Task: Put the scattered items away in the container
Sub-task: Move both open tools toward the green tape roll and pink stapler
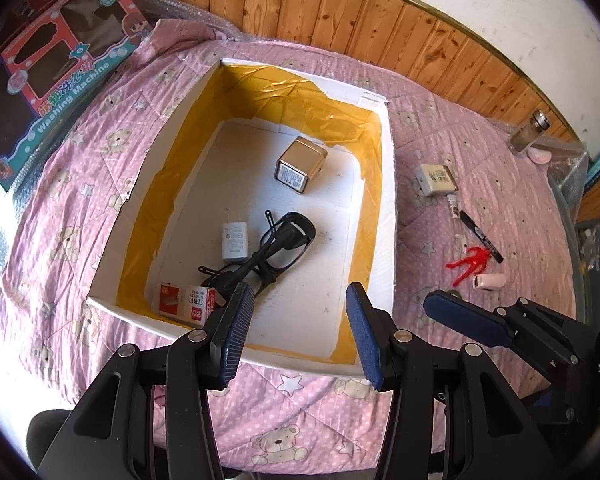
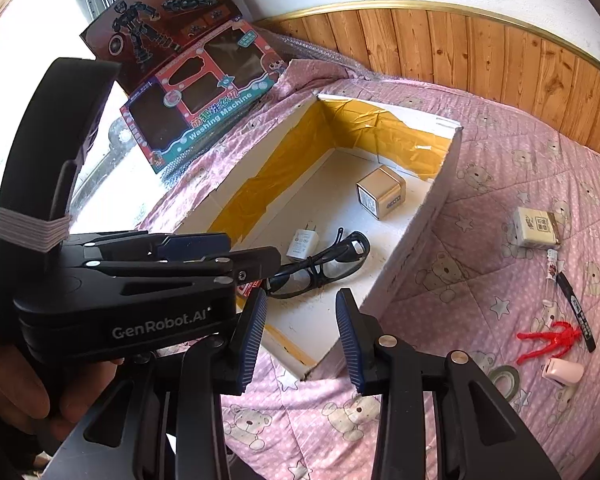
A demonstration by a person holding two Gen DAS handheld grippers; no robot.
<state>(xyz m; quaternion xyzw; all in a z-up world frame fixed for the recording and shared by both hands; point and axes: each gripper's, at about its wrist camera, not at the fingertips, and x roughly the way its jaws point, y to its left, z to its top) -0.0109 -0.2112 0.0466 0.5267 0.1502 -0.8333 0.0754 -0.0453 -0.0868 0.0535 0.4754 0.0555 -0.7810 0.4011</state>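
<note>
Both my grippers hang empty, jaws apart, over the box's [image 1: 386, 168] near edge.
My left gripper [image 2: 204, 249] hides the staples carton [image 1: 188, 305]; loose red figure [image 1: 470, 265] and marker [image 1: 482, 237] lie right, glasses [image 1: 278, 242] inside.

Both wrist views steeply downward, near, sharing box [image 1: 384, 184] interior.
</note>
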